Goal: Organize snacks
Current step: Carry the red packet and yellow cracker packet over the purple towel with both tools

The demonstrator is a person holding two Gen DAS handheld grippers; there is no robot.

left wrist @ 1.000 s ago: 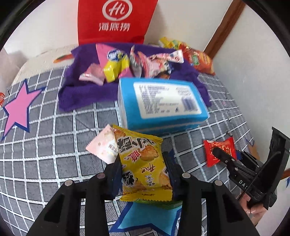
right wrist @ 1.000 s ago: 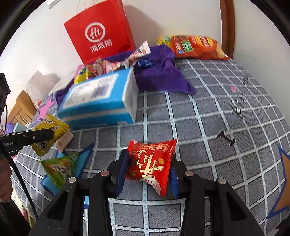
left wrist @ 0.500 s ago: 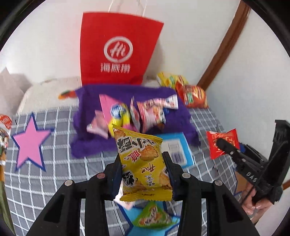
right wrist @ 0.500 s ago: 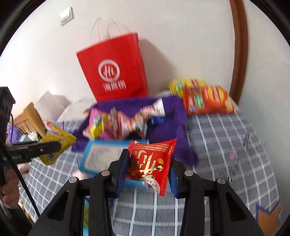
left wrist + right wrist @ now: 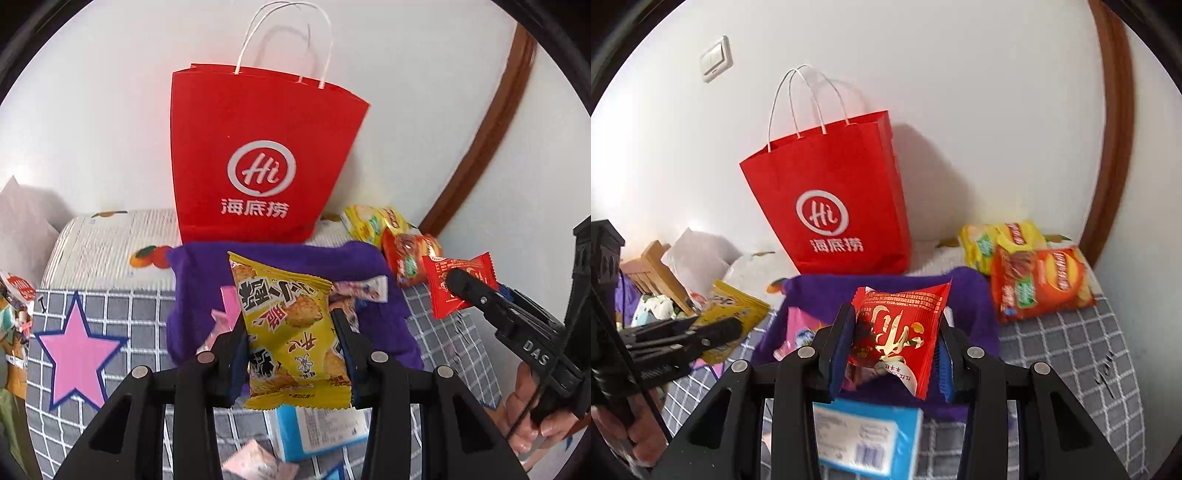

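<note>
Left gripper is clamped on a yellow cracker packet. The packet stands upright between the fingers, its top sticking out well past the tips, both pads pressing its lower sides. Past the fingertips: a purple cloth with small wrapped snacks on it, then a red paper bag standing against the wall, mouth up and handles raised. Below the fingers, a blue box lies on the grid bedspread.

Right gripper is clamped on a red snack packet, upright too, pinched at its sides, with one corner hanging down between the fingers. Ahead of these fingers is the same purple cloth and, beyond it, the same red bag, slightly left of the fingers' line. Off to the right of the fingers, an orange chip bag and a yellow one lie by the wall, untouched.

Step in hand, judged: carry phase, both packets held in the air above the bedspread and facing the bag. The bag looks the likely target, though the cloth pile is also possible.

Next move calls for bringing each packet above the bag's mouth, clear of the handles, one gripper at a time as the opening looks narrow, then loosening the fingers so it drops in. The bag is light paper, so a nudge could tip it.
</note>
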